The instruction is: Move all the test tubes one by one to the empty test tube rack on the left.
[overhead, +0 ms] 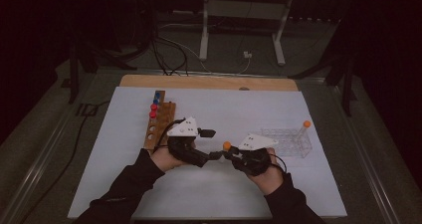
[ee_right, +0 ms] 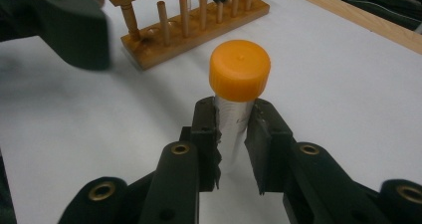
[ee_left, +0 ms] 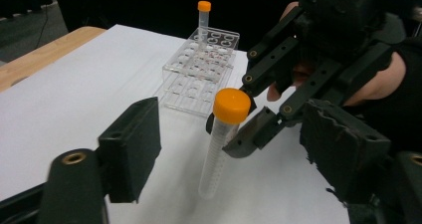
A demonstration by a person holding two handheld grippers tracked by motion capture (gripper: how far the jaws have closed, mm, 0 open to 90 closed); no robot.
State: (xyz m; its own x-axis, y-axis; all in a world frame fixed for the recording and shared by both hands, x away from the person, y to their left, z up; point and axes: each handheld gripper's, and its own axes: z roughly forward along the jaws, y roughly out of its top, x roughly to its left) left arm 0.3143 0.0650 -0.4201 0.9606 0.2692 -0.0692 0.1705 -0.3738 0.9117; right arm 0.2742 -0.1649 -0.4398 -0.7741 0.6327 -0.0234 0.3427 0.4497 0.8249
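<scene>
Our right gripper [ee_right: 233, 149] has its fingers [ee_right: 205, 134] closed on the orange-capped tube [ee_right: 238, 92], one pad pressed to each side of the clear body just under the cap. In the right gripper view the tube stands upright between those fingers, its cap rising clear above their tips. In the left gripper view we see the same tube [ee_left: 223, 134] with its lower end down near the white counter [ee_left: 89, 79]; we cannot tell whether the tip touches the surface.

Our left gripper [ee_left: 234, 149] has its fingers [ee_left: 132, 147] spread wide and grips nothing. The tube stands in the gap between them, nearer the far-side finger than the near one, and touches neither. From the high view both grippers meet near the middle of the counter, the left gripper [overhead: 208, 143] facing the right gripper [overhead: 230, 153] with the orange cap [overhead: 227, 145] between them.

Beyond the fingers of the left gripper sits the clear plastic rack [ee_left: 199, 67], and a second orange-capped tube [ee_left: 203, 22] stands upright in one of its far holes. Beyond the fingers of the right gripper lies the wooden rack [ee_right: 189, 25], with pegs standing along it. In the high view that wooden rack [overhead: 160, 124] carries red and blue caps [overhead: 154, 107] at its far end.
</scene>
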